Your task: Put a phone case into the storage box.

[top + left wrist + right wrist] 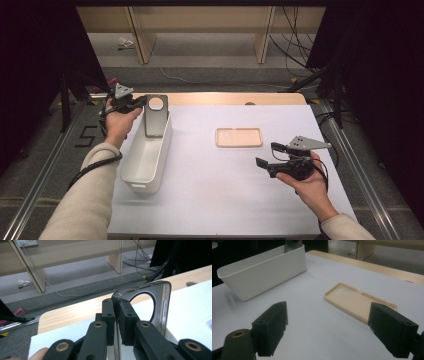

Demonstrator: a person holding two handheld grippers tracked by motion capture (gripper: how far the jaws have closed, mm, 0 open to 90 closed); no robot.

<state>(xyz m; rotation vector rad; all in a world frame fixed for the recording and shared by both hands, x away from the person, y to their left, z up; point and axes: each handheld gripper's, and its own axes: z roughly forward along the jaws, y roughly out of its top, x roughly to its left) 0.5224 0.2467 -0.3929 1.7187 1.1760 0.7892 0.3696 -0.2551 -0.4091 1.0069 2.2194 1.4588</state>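
Gripping grey phone case (155, 116) above bin (145, 162)

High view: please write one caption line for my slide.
Left gripper holds a grey phone case over the white bin; right gripper open near beige case.

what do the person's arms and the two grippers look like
Both forearms wear cream, ribbed knit sleeves. The left gripper and the right gripper are black, each topped by a grey three-cornered plate. Brass-coloured pivot pins show on the jaw arms, and a black cable trails past the left wrist.
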